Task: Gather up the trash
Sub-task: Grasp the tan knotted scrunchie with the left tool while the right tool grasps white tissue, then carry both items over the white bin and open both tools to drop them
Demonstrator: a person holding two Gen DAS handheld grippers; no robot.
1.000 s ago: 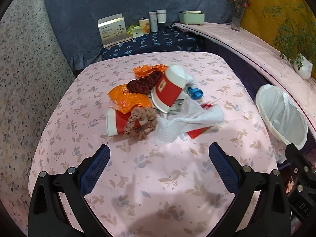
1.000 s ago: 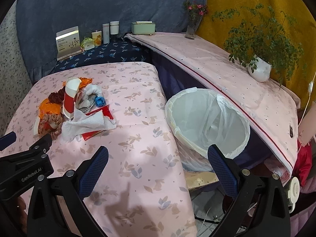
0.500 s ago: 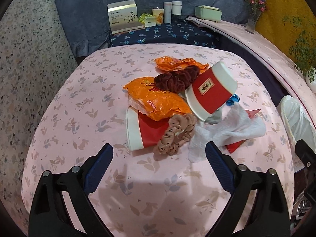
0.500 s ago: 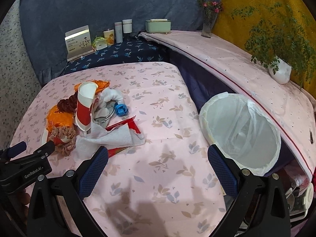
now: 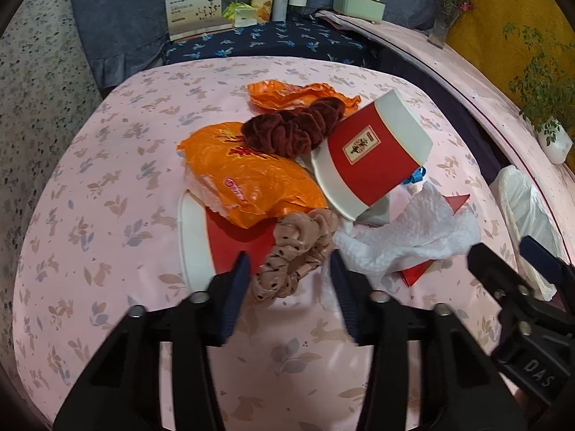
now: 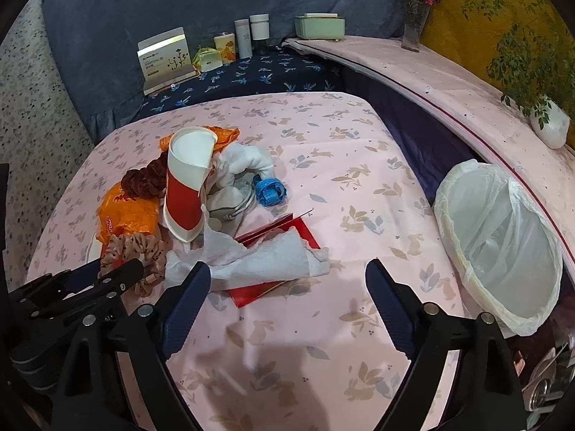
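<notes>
The trash sits in one heap on the pink counter [image 5: 107, 186] — an orange snack bag [image 5: 248, 183], a second orange wrapper [image 5: 287, 95] behind it, a red-and-white paper cup [image 5: 373, 158] tipped on its side over the pile, and another red paper cup [image 5: 222, 240] lying flat beneath the bag. A crumpled white tissue [image 5: 413, 233] spreads over a red envelope [image 6: 287, 230] on the right of the heap. Mixed in are a tan dotted scrunchie [image 5: 298, 251], a dark red scrunchie [image 5: 294, 125], a blue clip [image 6: 269, 188] and a grey-white cloth [image 6: 240, 172].

The left tool [image 5: 287, 280] is low at the near edge of the heap, its fingers apart — one over the flat cup, the other at the tissue's edge, with the tan scrunchie between them; whether they touch anything I cannot tell. The right tool [image 6: 287, 305] hangs spread wide over bare counter, just short of the tissue, holding nothing.

Off the counter's right edge stands a bin lined with a white bag [image 6: 503, 248], mouth open. Boxes and jars [image 6: 244, 39] line the blue shelf behind.
</notes>
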